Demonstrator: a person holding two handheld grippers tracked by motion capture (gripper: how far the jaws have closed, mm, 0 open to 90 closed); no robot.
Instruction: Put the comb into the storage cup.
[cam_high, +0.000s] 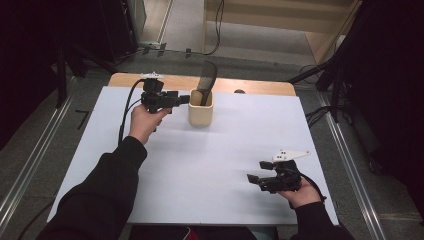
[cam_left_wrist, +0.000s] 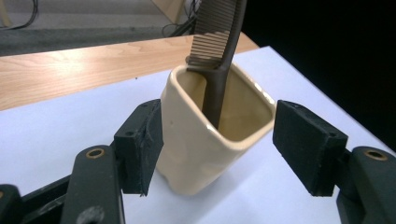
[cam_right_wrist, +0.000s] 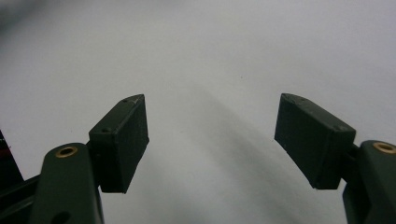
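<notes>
A cream-coloured, glossy ceramic cup with a squarish, rounded-corner mouth (cam_high: 201, 113) stands upright on the white sheet covering the table (cam_high: 225, 150), toward the far side and a little left of the middle, near the bare strip of light wooden tabletop (cam_high: 250, 86) at the far edge. A dark brown plastic comb (cam_high: 205, 80) stands in the cup, handle down inside it and toothed end rising above the rim, leaning against the far-left inner wall as the left gripper view shows it (cam_left_wrist: 215, 51). The left gripper (cam_high: 182, 99), held in the person's left hand (cam_high: 145, 122), sits just to the left of the cup and points rightward at it. In the left gripper view its jaws stand wide apart on either side of the cup (cam_left_wrist: 210, 140): one pad is close against, or just touching, the cup's side, while the other stands clear of the opposite side with white sheet showing between, so the cup is bracketed but not squeezed. The right gripper (cam_high: 255, 177) rests in the person's right hand (cam_high: 302, 195) at the near right of the sheet, well apart from the cup and pointing left. In the right gripper view its jaws are spread wide with nothing between them, over the plain white sheet (cam_right_wrist: 210, 70).
</notes>
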